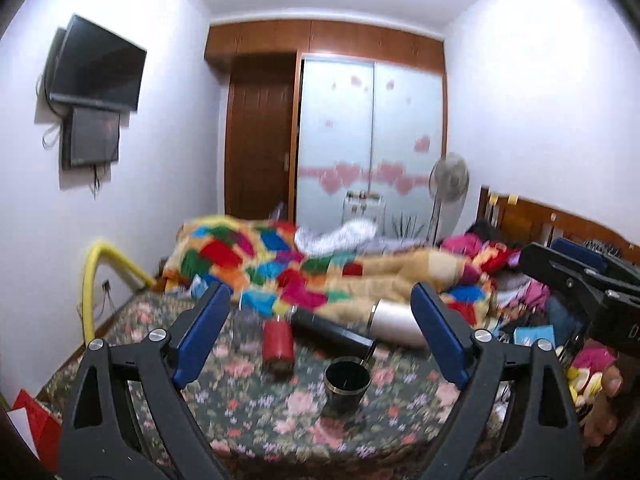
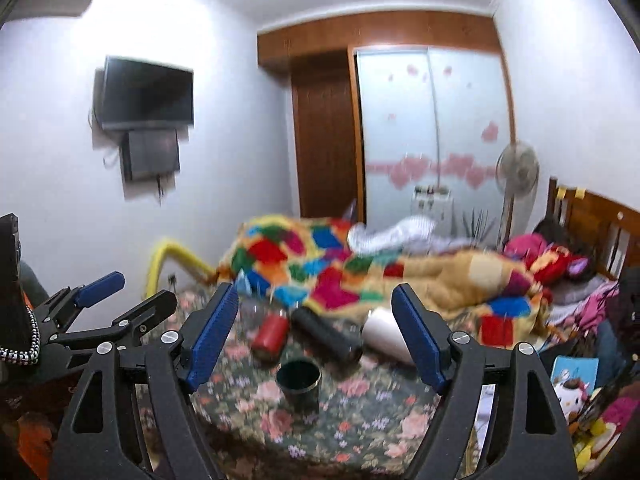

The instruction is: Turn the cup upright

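Cup [image 1: 346, 380], dark with metallic rim, stands mouth-up on the floral cloth [image 1: 260, 412], opening toward the cameras; by the look of it the flip is already done, though blur leaves its seating uncertain. Axis: vertical, perhaps tilted slightly. It sits ahead of and below both tools, roughly centred between the fingers in each wrist view. Left gripper [image 1: 322, 336]: jaws spread wide, holding nothing, cup apart from both blue pads. Right gripper [image 2: 316, 336]: likewise wide open and empty, cup slightly left of its centre line. Neither is clearly nearer; both hover well short of contact. Behind the cup, lying on their sides: red bottle [image 1: 277, 345], black flask [image 1: 331, 331] touching or just beside the cup's far side, white flask [image 1: 394, 322]. Judgement: if any correction is needed, either tool reaches straight forward and down.
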A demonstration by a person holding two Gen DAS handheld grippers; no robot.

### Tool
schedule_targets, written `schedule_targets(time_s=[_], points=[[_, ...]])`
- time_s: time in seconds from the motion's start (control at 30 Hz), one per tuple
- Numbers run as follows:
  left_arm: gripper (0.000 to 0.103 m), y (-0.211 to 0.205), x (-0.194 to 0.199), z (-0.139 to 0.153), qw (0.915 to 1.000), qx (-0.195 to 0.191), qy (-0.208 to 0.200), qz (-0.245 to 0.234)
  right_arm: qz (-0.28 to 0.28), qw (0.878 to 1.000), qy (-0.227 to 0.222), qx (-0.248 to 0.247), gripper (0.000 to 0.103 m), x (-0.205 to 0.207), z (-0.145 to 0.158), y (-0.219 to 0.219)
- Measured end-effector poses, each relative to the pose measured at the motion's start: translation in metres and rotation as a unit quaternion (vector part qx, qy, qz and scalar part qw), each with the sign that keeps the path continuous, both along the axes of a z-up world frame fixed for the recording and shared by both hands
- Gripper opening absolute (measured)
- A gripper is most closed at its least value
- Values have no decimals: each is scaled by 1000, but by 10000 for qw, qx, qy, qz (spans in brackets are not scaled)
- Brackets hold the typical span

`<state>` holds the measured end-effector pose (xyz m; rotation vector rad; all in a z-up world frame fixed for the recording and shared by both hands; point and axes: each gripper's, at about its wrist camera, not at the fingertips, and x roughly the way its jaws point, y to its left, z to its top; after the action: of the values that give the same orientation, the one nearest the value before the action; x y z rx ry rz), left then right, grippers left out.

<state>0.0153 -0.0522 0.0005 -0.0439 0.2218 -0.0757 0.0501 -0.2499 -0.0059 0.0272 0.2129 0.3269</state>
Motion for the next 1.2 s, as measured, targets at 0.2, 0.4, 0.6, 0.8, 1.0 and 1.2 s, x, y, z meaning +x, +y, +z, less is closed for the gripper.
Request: schedule_targets(time_s=[0.2,0.4,0.6,0.8,1.0,1.2], points=[[102,-1,-31,19,9987,-15,-494,110,-185,9987,-449,174,93,-22,6,-3],[103,4,-38,16,9987,-82,-433,251,-308,9983,-489,115,103,-27,0,2],[103,7,-39,10,9989,-139,-286,346,-226,9991,-366,14,103,-28,-4,5],[103,7,-38,8,9990,-127,-264,350,-206,9993,-301,-18,103,-33,-7,2],[103,9,-37,6,9991,-119,-231,341,-215,9995,-224,-14,103,-33,-7,1],[103,9,-36,5,9991,-107,-217,339,-221,9995,-206,2,103,-33,-6,-1]])
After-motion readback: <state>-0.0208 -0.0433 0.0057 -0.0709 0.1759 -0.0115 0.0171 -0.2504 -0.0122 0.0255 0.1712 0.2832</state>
